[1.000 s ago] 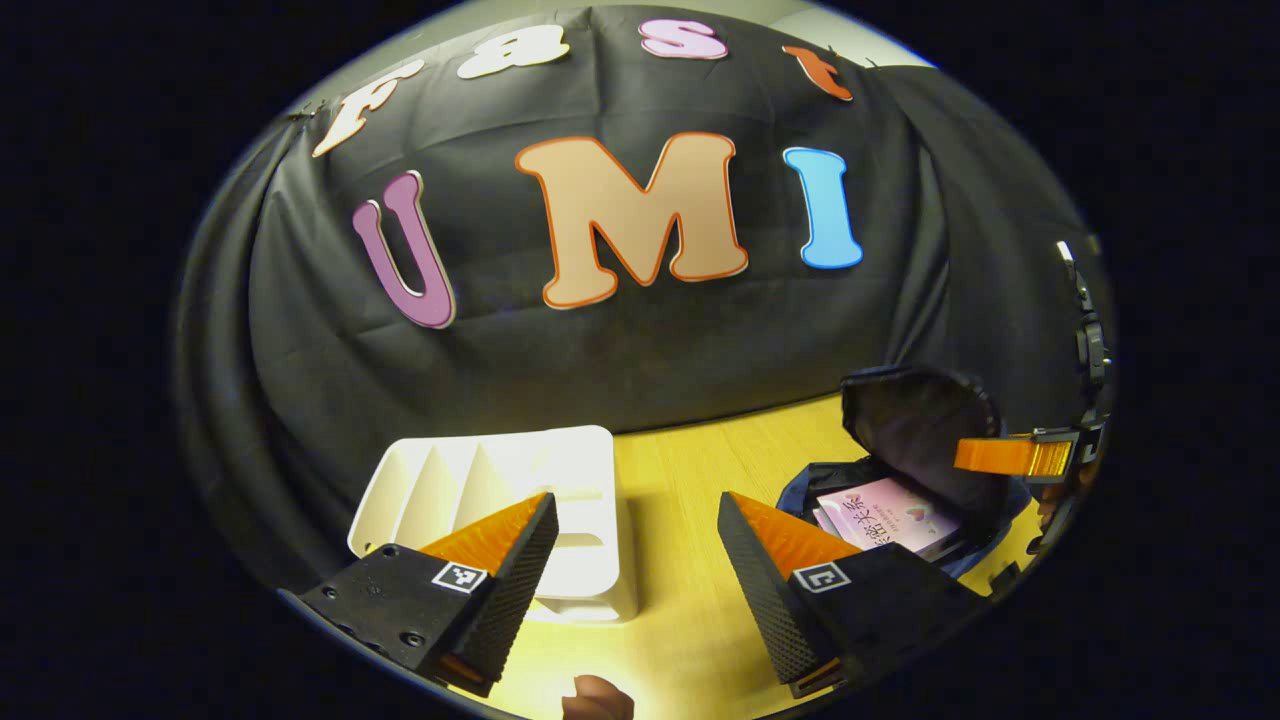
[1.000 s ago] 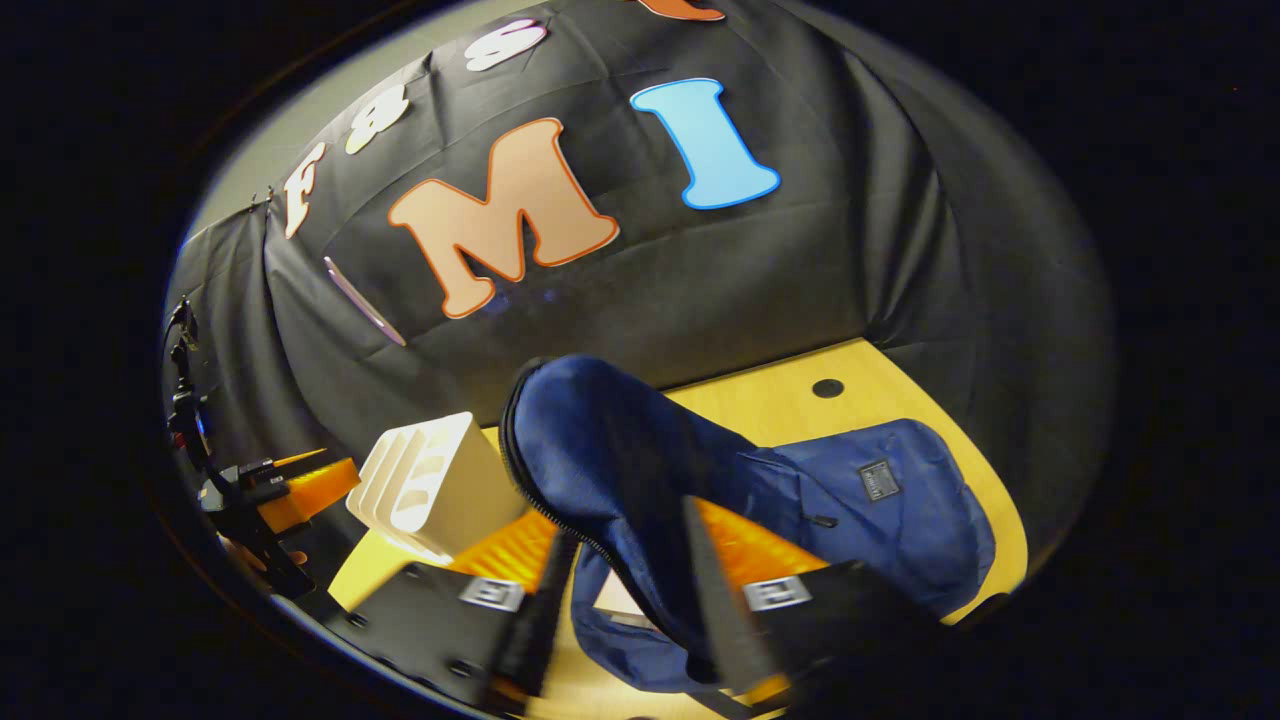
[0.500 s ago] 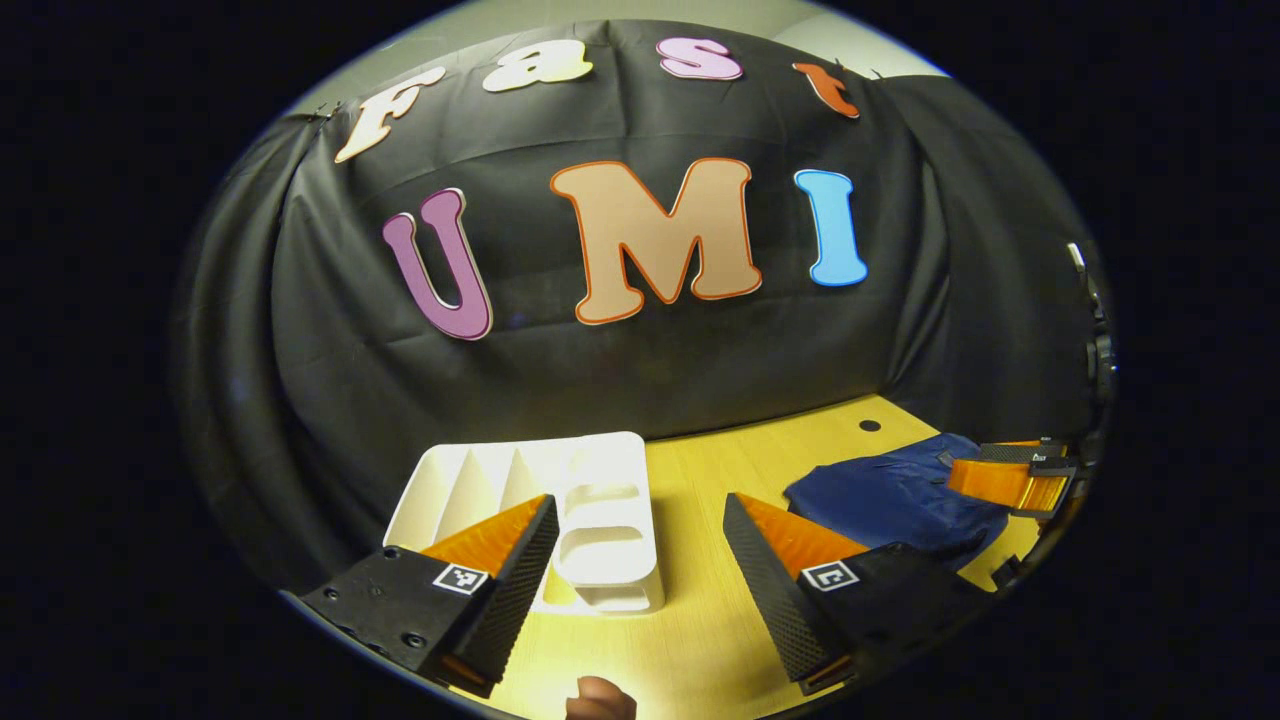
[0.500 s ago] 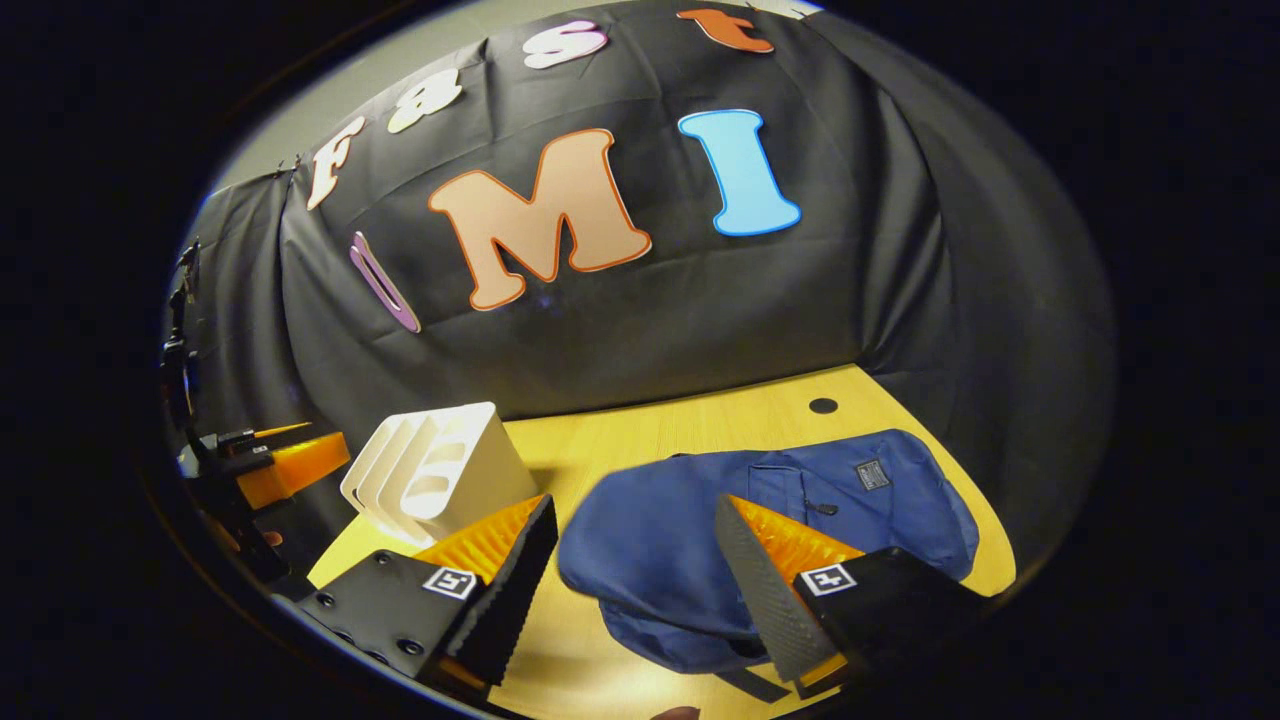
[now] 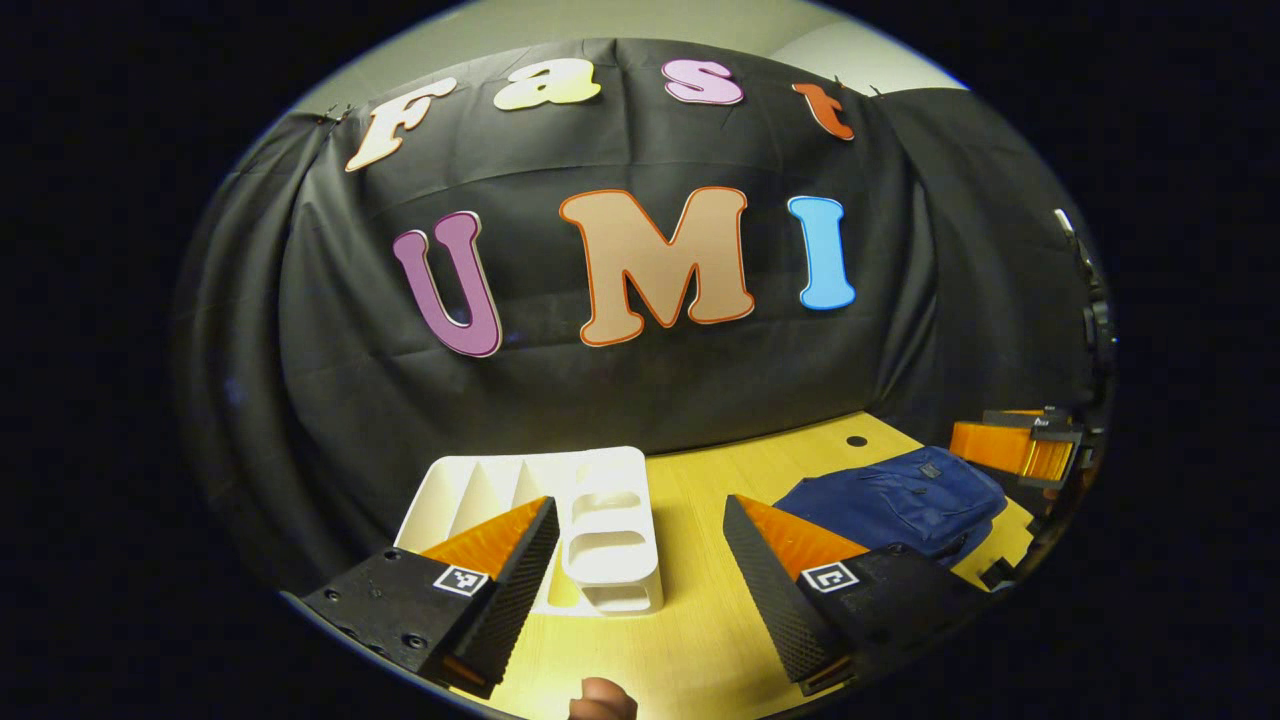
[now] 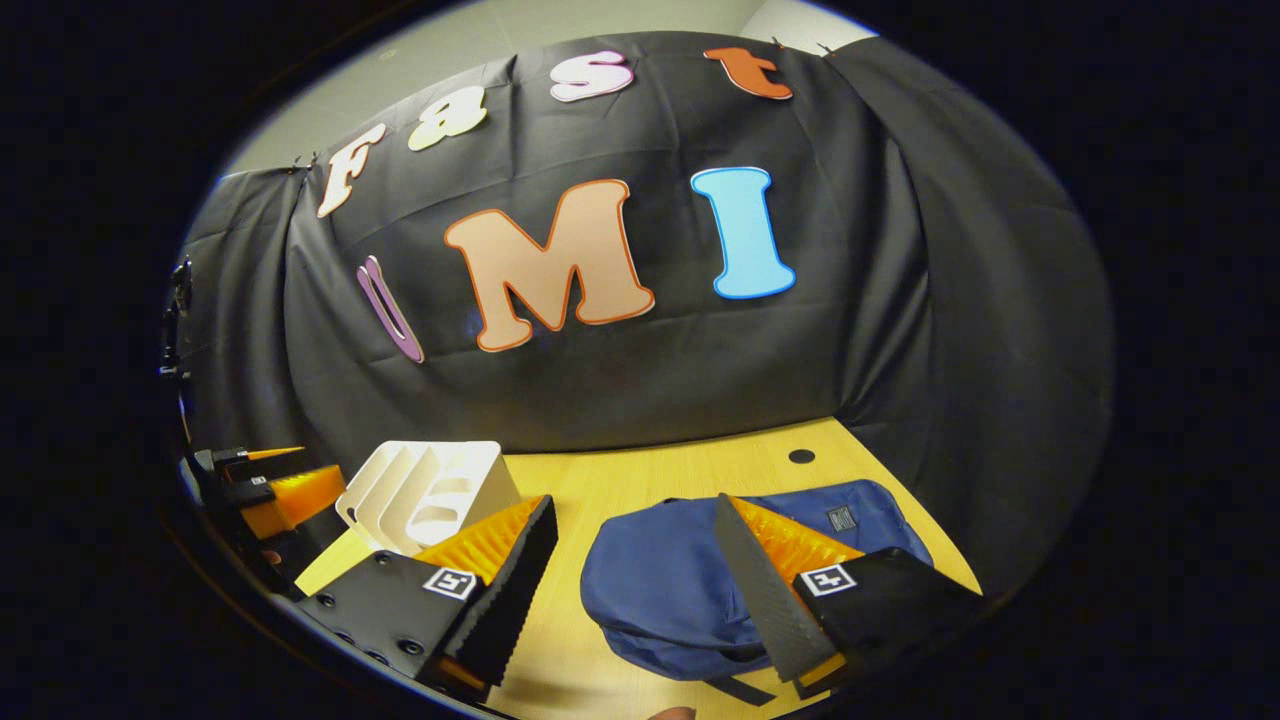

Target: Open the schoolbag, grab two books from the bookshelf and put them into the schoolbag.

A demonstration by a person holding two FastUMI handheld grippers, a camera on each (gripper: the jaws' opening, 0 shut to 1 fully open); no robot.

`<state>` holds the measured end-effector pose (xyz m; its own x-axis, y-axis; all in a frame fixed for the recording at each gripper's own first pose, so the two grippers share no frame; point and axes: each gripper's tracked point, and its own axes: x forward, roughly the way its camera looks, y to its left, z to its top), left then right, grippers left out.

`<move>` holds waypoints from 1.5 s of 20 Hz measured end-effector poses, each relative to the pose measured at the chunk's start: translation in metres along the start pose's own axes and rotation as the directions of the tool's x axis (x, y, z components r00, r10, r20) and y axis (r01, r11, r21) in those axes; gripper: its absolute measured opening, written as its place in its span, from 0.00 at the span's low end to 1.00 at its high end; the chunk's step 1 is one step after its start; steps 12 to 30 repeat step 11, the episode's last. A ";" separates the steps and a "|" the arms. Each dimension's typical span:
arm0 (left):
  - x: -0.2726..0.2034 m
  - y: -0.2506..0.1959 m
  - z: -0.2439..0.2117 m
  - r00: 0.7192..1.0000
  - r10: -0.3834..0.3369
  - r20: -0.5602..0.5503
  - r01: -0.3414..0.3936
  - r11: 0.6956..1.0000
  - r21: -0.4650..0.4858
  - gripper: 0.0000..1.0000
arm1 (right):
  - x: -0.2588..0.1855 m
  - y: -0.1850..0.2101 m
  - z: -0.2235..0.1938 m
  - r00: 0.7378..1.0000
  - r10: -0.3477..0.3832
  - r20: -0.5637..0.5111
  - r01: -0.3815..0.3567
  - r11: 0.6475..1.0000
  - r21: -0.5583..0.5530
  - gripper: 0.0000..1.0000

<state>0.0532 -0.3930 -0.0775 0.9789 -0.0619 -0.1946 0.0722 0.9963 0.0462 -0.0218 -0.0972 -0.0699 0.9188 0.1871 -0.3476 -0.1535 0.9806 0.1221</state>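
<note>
Left gripper [image 5: 640, 560]: fingers apart, holding nothing, above the bench [image 5: 700, 500].
Right gripper [image 6: 635, 570]: fingers apart, holding nothing.
Schoolbag [image 6: 680, 580]: lies flat on the bench, flap down.
Bookshelf [image 5: 600, 520]: white, left of the schoolbag.

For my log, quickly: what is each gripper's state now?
Left gripper: open, holding nothing.
Right gripper: open, holding nothing, above the schoolbag.

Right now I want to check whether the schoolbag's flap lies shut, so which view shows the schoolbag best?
The right gripper view: the schoolbag lies flat on the table just past the right gripper, large and near, flap down. The left gripper view shows the bag smaller, off at the right edge, partly behind a finger.
</note>
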 end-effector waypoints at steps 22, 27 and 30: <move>0.003 0.028 0.005 1.000 0.012 0.014 -0.012 1.000 -0.002 0.97 | 0.008 0.023 0.012 1.000 -0.005 0.023 0.005 1.000 -0.015 1.00; 0.003 0.028 0.005 1.000 0.012 0.014 -0.012 1.000 -0.002 0.97 | 0.008 0.023 0.012 1.000 -0.005 0.023 0.005 1.000 -0.015 1.00; 0.003 0.028 0.005 1.000 0.012 0.014 -0.012 1.000 -0.002 0.97 | 0.008 0.023 0.012 1.000 -0.005 0.023 0.005 1.000 -0.015 1.00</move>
